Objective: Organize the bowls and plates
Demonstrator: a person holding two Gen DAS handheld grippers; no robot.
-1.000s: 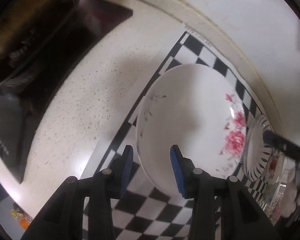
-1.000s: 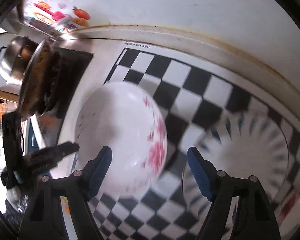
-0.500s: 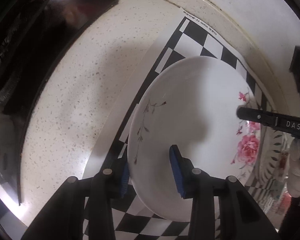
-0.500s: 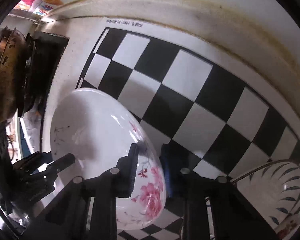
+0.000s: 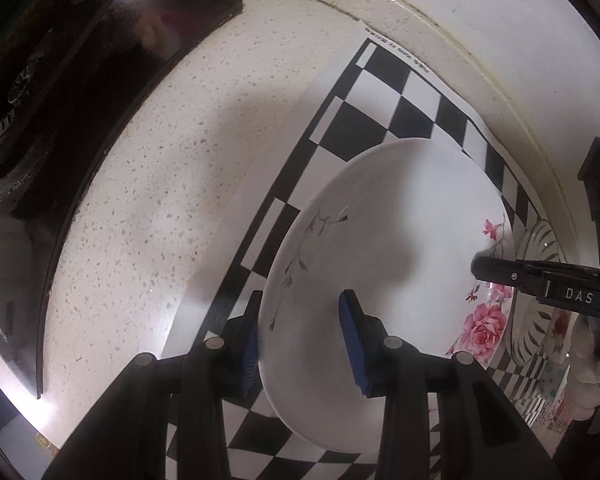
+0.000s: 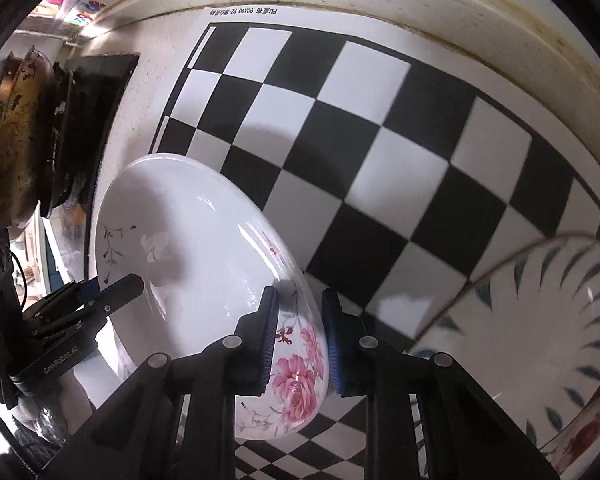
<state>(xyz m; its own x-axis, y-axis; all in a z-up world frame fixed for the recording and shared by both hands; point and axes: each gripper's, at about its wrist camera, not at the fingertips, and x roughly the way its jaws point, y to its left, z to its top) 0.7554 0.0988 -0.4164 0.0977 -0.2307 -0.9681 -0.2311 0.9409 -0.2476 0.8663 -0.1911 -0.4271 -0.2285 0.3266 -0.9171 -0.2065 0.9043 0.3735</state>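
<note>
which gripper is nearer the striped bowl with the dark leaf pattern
Right. The right gripper straddles the rose-side rim of the white rose-painted plate, right beside the leaf-striped bowl. The left gripper straddles the plate's opposite rim, farther away.

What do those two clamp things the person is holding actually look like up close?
Both are matte black plastic tongs with silver rivets at the joints and ribbed blue pads lining the finger insides. The left gripper and right gripper look alike. Seen from the other camera, the right one carries a white "DAS" label and the left a "GenRobot.AI" marking. The hand beside the right gripper wears a white glove.
</note>
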